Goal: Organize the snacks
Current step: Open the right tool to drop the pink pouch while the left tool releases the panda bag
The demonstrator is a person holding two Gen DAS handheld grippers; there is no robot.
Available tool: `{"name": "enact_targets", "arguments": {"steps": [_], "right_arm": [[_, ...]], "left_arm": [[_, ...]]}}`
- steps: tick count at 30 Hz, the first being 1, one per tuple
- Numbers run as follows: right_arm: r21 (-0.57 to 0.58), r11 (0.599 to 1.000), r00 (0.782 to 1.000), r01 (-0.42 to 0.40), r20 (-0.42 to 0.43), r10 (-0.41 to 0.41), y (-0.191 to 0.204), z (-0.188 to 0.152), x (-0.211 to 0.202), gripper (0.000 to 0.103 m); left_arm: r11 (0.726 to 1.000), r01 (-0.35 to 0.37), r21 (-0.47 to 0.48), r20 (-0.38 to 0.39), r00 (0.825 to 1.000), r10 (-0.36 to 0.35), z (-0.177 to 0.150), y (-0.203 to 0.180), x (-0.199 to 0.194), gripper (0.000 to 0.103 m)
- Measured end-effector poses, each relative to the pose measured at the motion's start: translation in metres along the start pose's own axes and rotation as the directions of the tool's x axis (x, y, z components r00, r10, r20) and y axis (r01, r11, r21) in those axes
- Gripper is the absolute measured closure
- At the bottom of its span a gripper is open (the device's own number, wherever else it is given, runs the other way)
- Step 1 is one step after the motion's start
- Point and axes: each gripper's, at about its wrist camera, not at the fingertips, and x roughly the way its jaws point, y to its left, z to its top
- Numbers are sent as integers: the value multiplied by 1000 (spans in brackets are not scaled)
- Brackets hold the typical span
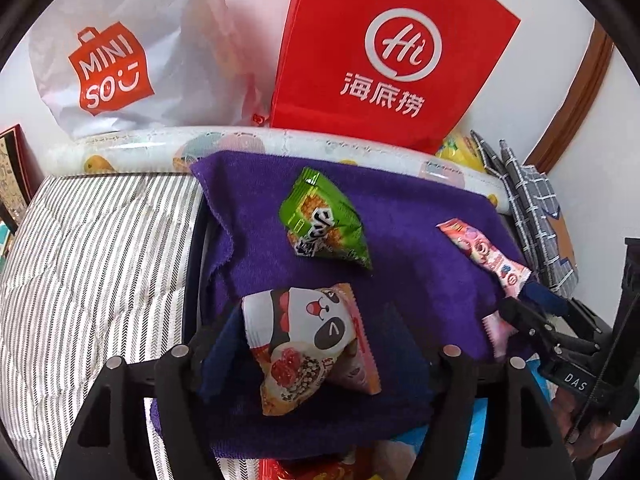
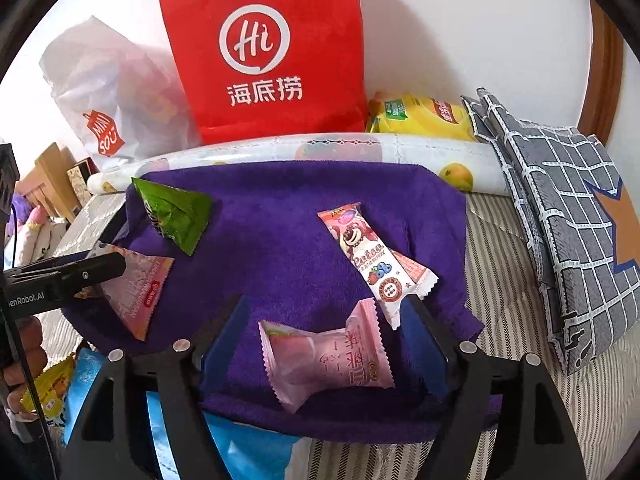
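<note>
Several snack packets lie on a purple towel point(image 1: 420, 216) point(image 2: 288, 188). My left gripper point(image 1: 316, 344) is open with a panda-print packet point(image 1: 312, 340) between its fingers; the same packet shows pink in the right wrist view point(image 2: 138, 288). A green packet point(image 1: 326, 220) point(image 2: 176, 212) lies beyond it. My right gripper point(image 2: 324, 340) is open around a pink sweet packet point(image 2: 326, 354), which shows partly behind that gripper point(image 1: 520, 312) in the left wrist view point(image 1: 496, 332). A long Lotso bar packet point(image 2: 374, 260) point(image 1: 486, 254) lies just past the right finger.
A red Haidilao paper bag point(image 1: 396, 52) point(image 2: 272, 52) and a white Miniso bag point(image 1: 120, 52) point(image 2: 108, 92) stand against the wall behind a rolled printed mat point(image 2: 340, 148). A yellow packet point(image 2: 424, 118) and checked cloth point(image 2: 560, 216) lie right. Blue packaging point(image 2: 240, 448) lies near.
</note>
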Motion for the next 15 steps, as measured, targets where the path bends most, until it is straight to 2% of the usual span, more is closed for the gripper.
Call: {"name": "enact_targets", "arguments": {"steps": [7,11,15], "right_arm": [[22,1000,1000,-16,9,15,-2,2,-9,21],[34,999,999,-42,26,41,0,4,-16,21],[5,999,998,-33,49,33,8,6,-26,21]], "left_arm": [[1000,-5,-6,18,1000,5,2,-1,-7,30],[1000,-24,0,35,999,24,3,-3,-12,25],[999,-45,10,65,997,45,4,-7,-19,20]]}}
